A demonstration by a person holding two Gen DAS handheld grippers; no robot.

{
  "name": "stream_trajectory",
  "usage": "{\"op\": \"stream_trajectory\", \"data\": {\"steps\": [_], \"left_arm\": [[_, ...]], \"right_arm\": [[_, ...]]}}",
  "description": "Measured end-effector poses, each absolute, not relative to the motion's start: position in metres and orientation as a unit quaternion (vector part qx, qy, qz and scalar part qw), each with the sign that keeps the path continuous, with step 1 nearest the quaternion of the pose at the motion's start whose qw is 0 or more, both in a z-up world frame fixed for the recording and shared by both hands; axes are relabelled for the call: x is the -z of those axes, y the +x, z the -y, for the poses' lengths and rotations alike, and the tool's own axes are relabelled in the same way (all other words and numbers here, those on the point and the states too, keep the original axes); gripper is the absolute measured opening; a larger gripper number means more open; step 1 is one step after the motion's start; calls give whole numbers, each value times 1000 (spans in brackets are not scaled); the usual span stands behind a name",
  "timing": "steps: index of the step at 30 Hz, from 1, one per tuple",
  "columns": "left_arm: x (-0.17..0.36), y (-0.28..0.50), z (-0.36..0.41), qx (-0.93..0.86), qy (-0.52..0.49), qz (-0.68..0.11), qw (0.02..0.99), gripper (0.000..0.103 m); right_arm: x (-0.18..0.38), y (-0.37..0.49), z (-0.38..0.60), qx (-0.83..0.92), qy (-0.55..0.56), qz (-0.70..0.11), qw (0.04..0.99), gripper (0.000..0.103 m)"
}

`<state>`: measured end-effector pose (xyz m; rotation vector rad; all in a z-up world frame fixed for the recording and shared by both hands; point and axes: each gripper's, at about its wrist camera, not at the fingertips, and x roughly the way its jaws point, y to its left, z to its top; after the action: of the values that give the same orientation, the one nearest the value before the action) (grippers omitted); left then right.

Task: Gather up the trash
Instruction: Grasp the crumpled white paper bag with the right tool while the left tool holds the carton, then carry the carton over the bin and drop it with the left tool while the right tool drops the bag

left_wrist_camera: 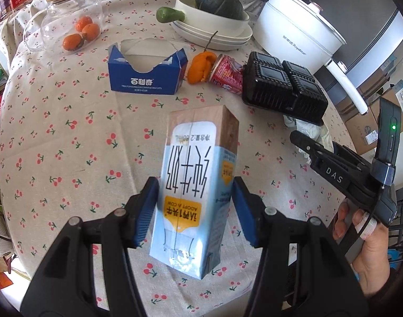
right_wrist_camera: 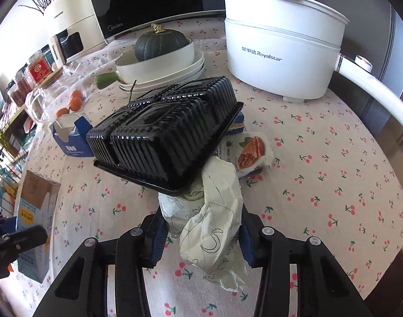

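My left gripper (left_wrist_camera: 196, 208) is shut on a light blue milk carton (left_wrist_camera: 193, 185), held upside down above the cherry-print tablecloth (left_wrist_camera: 69, 158); the carton also shows in the right wrist view (right_wrist_camera: 35, 219). My right gripper (right_wrist_camera: 201, 233) has its blue pads against a crumpled white paper wrapper (right_wrist_camera: 214, 227) that trails under a black plastic tray (right_wrist_camera: 164, 134). Other trash lies on the table: a torn blue biscuit box (left_wrist_camera: 146, 74), orange peel (left_wrist_camera: 201, 66), a crushed red can (left_wrist_camera: 227, 74), the black tray (left_wrist_camera: 283, 87) and a walnut snack wrapper (right_wrist_camera: 251, 150).
A white Royalstar electric pot (right_wrist_camera: 280, 47) stands at the back right. Stacked white dishes (right_wrist_camera: 161, 66) hold a dark green squash (right_wrist_camera: 159, 43). A glass teapot (left_wrist_camera: 56, 23) and small oranges (left_wrist_camera: 85, 30) sit at the far left. Jars and appliances line the back.
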<state>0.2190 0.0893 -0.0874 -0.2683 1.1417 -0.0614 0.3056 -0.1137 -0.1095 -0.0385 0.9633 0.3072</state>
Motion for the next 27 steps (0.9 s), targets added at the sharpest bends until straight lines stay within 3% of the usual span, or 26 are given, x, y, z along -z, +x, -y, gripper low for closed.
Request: {"op": "stream_trajectory", "data": {"steps": [11, 19, 27], "left_arm": [[76, 211, -39, 76, -100, -527, 841, 58], [72, 208, -2, 108, -78, -520, 844, 58], [77, 211, 35, 128, -51, -523, 841, 58]], "right_arm": [[90, 265, 166, -144, 0, -501, 853, 47], [68, 239, 212, -126, 12, -488, 864, 47], [83, 233, 255, -84, 8, -502, 861, 47]]}}
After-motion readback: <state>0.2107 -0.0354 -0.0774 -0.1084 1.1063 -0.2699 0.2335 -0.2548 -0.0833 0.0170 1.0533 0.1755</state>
